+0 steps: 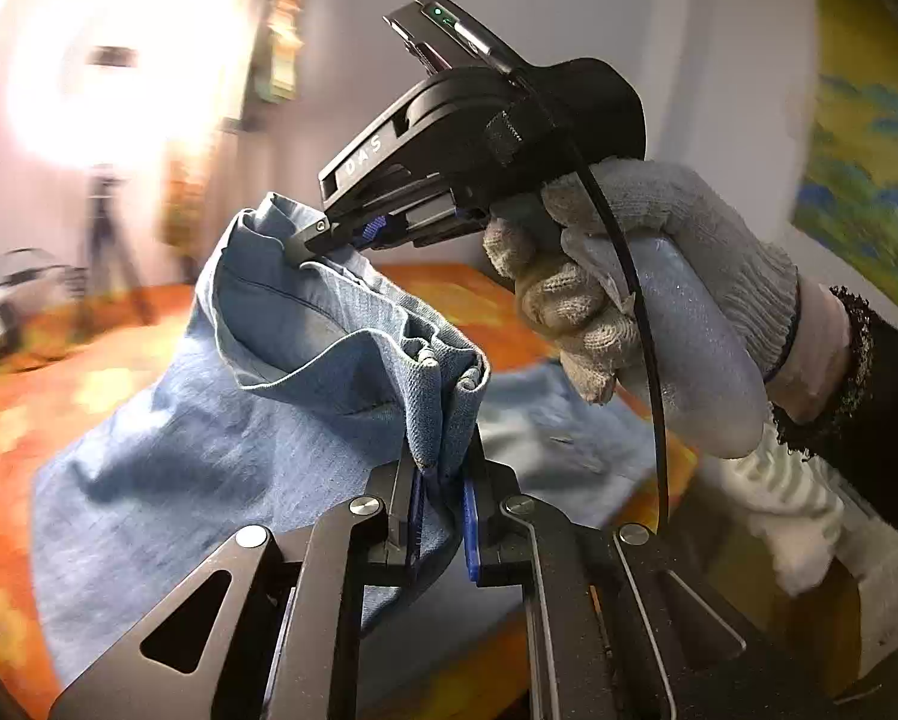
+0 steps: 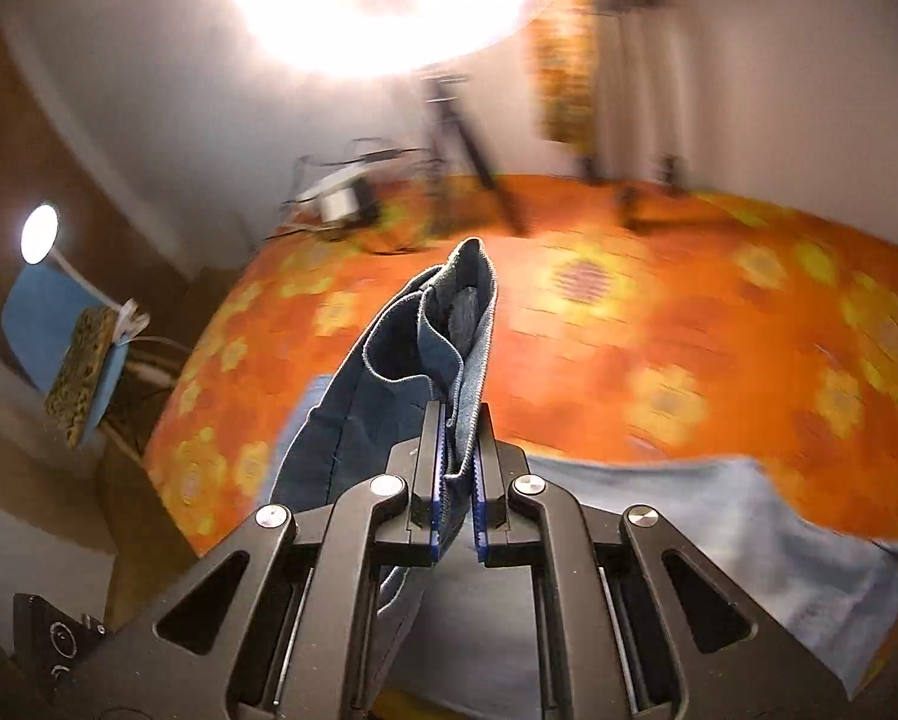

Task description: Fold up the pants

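**Both tongs clamped on the pants, lifted over the bed**

We see the light blue denim pants (image 1: 257, 420) hanging between our two tools, above a bed covered in an orange spread with yellow flowers (image 2: 689, 324). The left tongs (image 1: 443, 480) are clenched on a bunched fold of the hem or waistband edge, the cloth pinched between their blue pads and rising in a ridge in front of the camera. From the same view, the right tongs (image 1: 323, 240) bite another part of that edge, higher and further back, so the fabric sags in a shallow pocket between the two grips. A gloved hand (image 1: 647, 276) in grey knit wraps the right tool's handle, a dark sleeve (image 1: 887, 420) behind it and a black cable running down across the glove.

In the right wrist view, the right tongs (image 2: 461, 468) are closed tight on a doubled layer of denim that stands up in front of them, with the rest of the pants (image 2: 689, 540) trailing down and lying partly spread on the bed to the lower right. A tripod (image 2: 467, 144) stands beyond the bed against a pale wall, beside a bright glare of light. A small lamp (image 2: 39, 234) glows at the far left. The background is smeared with blur in both views.
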Demonstrator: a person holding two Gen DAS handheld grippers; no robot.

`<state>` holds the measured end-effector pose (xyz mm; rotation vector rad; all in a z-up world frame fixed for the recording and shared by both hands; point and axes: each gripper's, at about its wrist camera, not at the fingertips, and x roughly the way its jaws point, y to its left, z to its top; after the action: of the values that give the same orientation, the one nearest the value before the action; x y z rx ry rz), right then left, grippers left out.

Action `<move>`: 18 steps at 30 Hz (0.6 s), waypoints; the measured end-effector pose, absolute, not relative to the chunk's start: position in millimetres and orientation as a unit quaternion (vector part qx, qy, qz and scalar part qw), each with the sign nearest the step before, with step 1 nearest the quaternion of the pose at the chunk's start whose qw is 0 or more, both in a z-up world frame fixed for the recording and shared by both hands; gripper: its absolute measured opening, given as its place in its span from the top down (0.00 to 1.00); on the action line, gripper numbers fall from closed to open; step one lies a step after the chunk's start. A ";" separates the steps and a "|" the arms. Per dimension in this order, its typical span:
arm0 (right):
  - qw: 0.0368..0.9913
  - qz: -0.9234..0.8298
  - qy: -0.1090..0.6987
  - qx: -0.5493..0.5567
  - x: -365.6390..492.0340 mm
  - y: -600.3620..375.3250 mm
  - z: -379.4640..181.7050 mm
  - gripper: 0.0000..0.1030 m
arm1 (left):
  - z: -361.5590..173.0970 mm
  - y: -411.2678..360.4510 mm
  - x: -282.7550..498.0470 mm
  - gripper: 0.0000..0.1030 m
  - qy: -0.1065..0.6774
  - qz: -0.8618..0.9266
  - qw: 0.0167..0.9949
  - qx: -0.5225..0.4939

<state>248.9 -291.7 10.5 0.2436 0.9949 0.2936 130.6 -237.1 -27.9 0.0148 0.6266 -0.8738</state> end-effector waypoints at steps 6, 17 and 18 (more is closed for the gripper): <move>0.855 0.090 0.481 0.171 211.5 -411.1 -18.0 0.93 | -47.1 -327.2 118.9 0.91 0.319 -0.476 0.818 0.045; 0.834 0.030 0.492 0.248 164.7 -542.6 -83.0 0.93 | -85.0 -409.4 109.8 0.91 0.359 -0.531 0.763 0.080; 0.833 0.026 0.492 0.251 162.4 -547.7 -85.8 0.93 | -86.5 -413.1 111.3 0.91 0.362 -0.534 0.760 0.081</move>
<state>162.4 -547.7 -85.8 0.5312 1.0435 0.0559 111.3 -413.1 -86.5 0.1762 0.7883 -1.1631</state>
